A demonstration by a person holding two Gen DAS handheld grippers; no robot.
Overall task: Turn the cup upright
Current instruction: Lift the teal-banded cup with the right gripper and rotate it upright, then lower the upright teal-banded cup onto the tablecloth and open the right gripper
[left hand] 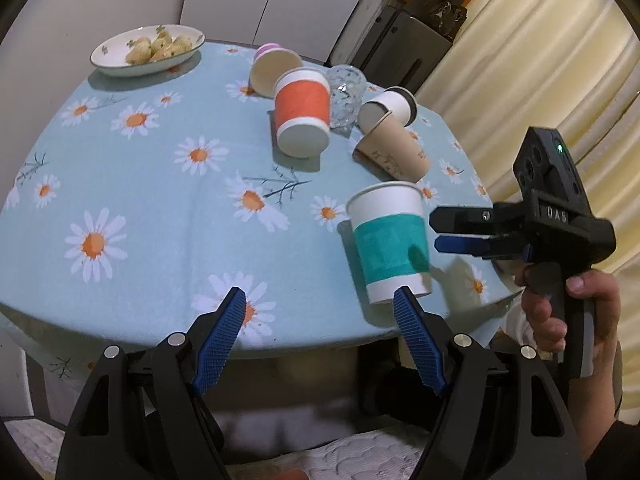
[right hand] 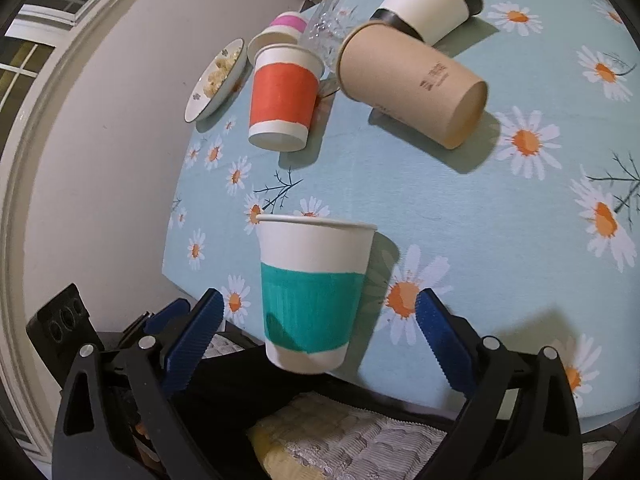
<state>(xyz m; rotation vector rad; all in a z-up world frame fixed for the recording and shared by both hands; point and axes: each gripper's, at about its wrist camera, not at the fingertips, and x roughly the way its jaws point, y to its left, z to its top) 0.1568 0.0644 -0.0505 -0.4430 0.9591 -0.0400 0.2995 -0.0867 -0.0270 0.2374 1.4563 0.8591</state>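
A white paper cup with a teal band [left hand: 388, 242] [right hand: 312, 296] stands upright, mouth up, near the table's front right edge. My right gripper [right hand: 318, 336] is open, its blue pads on either side of the cup's lower part and apart from it. In the left wrist view the right gripper [left hand: 440, 230] sits just right of the cup. My left gripper [left hand: 320, 338] is open and empty at the table's front edge, left of the cup.
On the daisy tablecloth [left hand: 160, 208] lie an orange-banded cup [left hand: 302, 114], a brown cup [left hand: 394, 152], a white-and-black cup [left hand: 394, 108] and a pink-banded cup [left hand: 272, 66]. A glass [left hand: 346, 94] stands among them. A plate of food [left hand: 148, 50] sits far left.
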